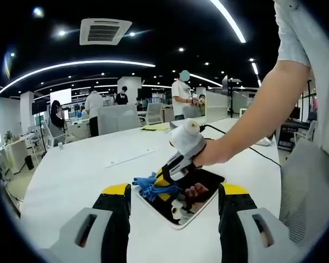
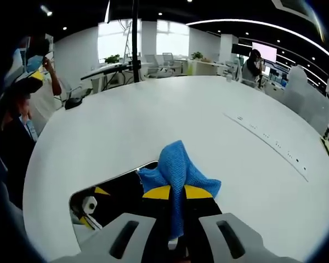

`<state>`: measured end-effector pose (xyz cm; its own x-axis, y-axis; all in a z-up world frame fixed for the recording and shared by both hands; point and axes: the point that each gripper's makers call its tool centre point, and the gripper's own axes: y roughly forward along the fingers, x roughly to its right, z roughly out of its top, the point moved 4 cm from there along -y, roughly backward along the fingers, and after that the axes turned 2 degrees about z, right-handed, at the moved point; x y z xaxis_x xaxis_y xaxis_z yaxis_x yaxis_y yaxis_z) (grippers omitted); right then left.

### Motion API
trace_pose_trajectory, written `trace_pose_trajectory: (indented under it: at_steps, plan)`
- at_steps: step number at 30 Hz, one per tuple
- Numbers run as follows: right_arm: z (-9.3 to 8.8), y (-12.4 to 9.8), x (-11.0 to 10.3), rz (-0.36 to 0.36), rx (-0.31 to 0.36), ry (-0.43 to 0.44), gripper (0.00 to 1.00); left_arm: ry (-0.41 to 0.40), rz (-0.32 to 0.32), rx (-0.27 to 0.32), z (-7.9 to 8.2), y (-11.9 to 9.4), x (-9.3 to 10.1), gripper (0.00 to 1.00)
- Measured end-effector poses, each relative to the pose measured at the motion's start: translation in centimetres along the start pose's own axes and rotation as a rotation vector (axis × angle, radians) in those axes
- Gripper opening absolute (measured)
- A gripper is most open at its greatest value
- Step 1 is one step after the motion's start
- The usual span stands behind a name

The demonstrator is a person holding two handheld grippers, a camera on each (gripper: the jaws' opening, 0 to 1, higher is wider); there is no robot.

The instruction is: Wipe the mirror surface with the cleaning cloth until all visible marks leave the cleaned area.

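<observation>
In the right gripper view, the right gripper [image 2: 177, 193] has its two yellow-tipped jaws pressed together on the cleaning cloth [image 2: 178, 167], a blue knitted piece. Part of the cloth bunches up in a peak just beyond the jaw tips, and a narrow strip of it runs back between the jaws toward the camera. The cloth lies over the far edge of the mirror [image 2: 118, 189], which sits under and to the left of the jaws; its dark glass reflects the gripper. Beyond the cloth stretches the white table [image 2: 170, 115].

In the left gripper view, the left gripper [image 1: 172, 198] stands with its jaws spread wide, nothing between them, their yellow tips to either side of the mirror [image 1: 200, 200]. The mirror lies flat on the table [image 1: 82, 170] just ahead of the gap between the jaws. It is a white-rimmed rectangle with rounded corners, its long axis running slantwise from near, between the jaws, away toward the right jaw's side. The right gripper [image 1: 165, 181], held by a person's hand [image 1: 211, 153] coming in from the right, angles down onto the mirror's left end, with the blue cloth [image 1: 151, 186] bunched at its tip against the glass.
</observation>
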<state>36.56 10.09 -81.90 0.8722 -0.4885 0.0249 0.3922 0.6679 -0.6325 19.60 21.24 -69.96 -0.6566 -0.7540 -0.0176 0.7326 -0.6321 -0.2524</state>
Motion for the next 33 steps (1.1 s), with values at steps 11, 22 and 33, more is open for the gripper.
trace_pose_trajectory:
  at_steps: [11, 22, 33]
  plan:
    - [0.5, 0.6, -0.6, 0.016, 0.013, -0.009, 0.02, -0.004, 0.003, -0.002, -0.1, -0.2, 0.1, 0.64]
    - [0.7, 0.9, -0.9, 0.034, 0.021, -0.008, 0.02, -0.008, 0.006, -0.005, -0.3, -0.2, 0.1, 0.64]
    - [0.9, 1.2, -1.1, 0.048, 0.029, -0.014, 0.02, -0.013, 0.008, -0.005, -0.3, -0.3, 0.2, 0.64]
